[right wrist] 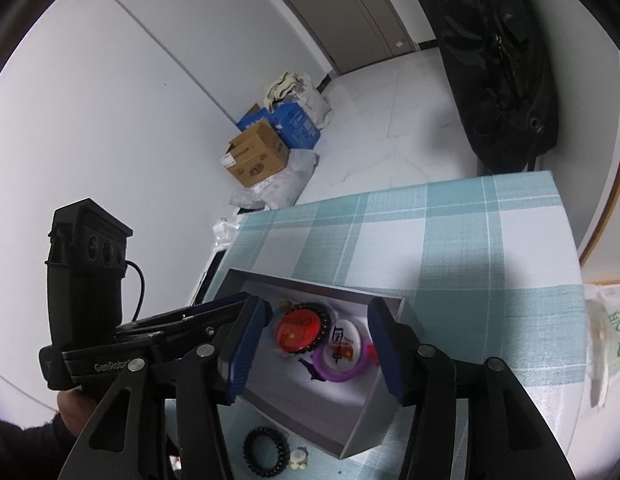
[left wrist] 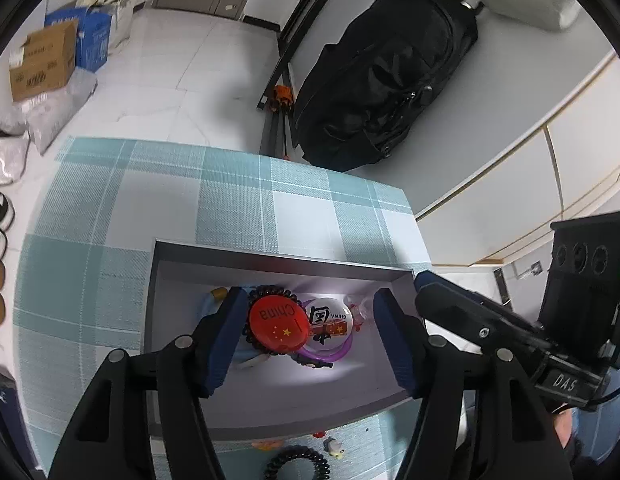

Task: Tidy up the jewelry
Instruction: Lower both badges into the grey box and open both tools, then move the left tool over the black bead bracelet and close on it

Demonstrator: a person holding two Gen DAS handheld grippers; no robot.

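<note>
Nearest, at 6 o'clock of the left wrist view, a black coil hair tie (left wrist: 297,465) and small charms (left wrist: 334,447) are seen lying on the checked tablecloth (left wrist: 109,208), just outside the near wall of the grey box (left wrist: 269,256). The left gripper (left wrist: 310,336) is held released, its jaws spread wide over the box with nothing between them. Inside, toward the far wall, a red China badge (left wrist: 278,327) is seen resting on a dark bead bracelet (left wrist: 269,291), with a white badge (left wrist: 330,322) touching it at 3 o'clock and a purple ring (right wrist: 342,376) around that. The right gripper (right wrist: 318,344) is likewise released and empty above the box. Bare cloth is left beyond the far rim up to the table edge. Further off, at 1 o'clock, a black bag (left wrist: 390,76) is seen; at 10 o'clock, cardboard boxes (left wrist: 43,64).
</note>
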